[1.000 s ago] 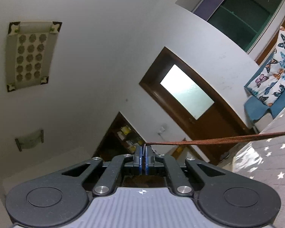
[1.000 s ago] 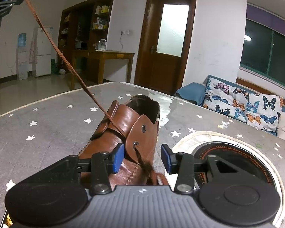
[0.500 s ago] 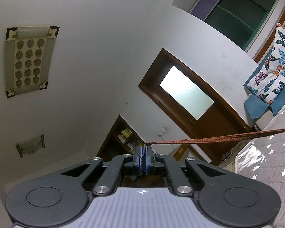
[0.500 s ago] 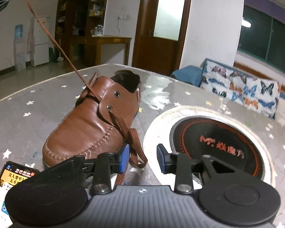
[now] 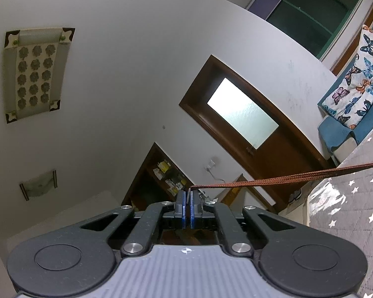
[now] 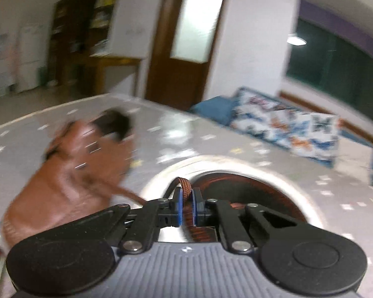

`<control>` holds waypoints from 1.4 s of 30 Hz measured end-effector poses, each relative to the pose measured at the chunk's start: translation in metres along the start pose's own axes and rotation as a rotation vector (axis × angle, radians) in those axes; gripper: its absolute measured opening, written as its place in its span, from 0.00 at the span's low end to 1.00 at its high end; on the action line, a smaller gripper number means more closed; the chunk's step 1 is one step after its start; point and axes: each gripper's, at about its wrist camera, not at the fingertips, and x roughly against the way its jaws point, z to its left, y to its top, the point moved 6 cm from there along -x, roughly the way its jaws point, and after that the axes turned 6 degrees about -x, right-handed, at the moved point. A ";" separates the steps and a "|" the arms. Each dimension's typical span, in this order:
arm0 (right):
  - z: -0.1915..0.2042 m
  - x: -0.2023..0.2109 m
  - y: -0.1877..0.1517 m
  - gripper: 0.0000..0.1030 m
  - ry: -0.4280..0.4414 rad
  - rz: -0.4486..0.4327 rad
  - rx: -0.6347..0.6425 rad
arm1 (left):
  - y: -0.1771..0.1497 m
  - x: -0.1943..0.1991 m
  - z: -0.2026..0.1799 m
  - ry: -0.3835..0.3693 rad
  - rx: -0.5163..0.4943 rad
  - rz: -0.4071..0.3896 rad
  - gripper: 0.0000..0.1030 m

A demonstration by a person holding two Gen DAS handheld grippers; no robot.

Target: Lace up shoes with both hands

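Two hand-held grippers each pinch one end of a brown shoelace running from a brown leather shoe on a star-patterned table.

The left gripper (image 5: pixel 188 207) points up toward the ceiling, its blue pads pressed together on the tip of the lace (image 5: pixel 286 176), which stretches taut off to the right. The right gripper (image 6: pixel 186 207) is clamped on the other lace end (image 6: pixel 184 186), which loops up between its pads. The shoe (image 6: pixel 72 173) sits on the table (image 6: pixel 323 193) to the left of that gripper, blurred, beside a round inset burner (image 6: pixel 248 191). A good pull would likely be even on both sides – steady, not jerked – so the lace tightens without dragging the shoe. The shoe's dark opening looks empty, though blur limits certainty – no other container shows.
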 end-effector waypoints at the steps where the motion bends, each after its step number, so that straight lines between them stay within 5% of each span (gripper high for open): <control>1: -0.011 0.004 0.004 0.06 -0.034 -0.015 -0.022 | -0.001 0.000 0.000 0.000 0.002 0.003 0.04; 7: -0.077 0.021 0.013 0.06 -0.211 -0.060 -0.125 | -0.005 -0.001 0.001 -0.002 -0.001 0.010 0.04; 10: -0.088 0.025 0.007 0.07 -0.178 -0.031 -0.173 | -0.006 -0.002 0.005 0.007 0.000 0.016 0.04; 14: -0.053 0.033 -0.001 0.14 -0.050 -0.014 -0.133 | -0.006 -0.002 0.010 0.021 0.021 0.030 0.04; 17: -0.010 0.032 -0.004 0.41 0.075 -0.004 -0.097 | -0.005 0.000 0.007 0.020 0.006 0.024 0.04; 23: 0.066 0.016 -0.005 0.47 0.230 0.007 -0.042 | -0.003 0.006 0.011 0.023 0.006 0.025 0.04; 42: 0.088 0.014 -0.006 0.56 0.136 -0.041 -0.032 | -0.017 0.002 0.026 0.025 0.054 0.083 0.04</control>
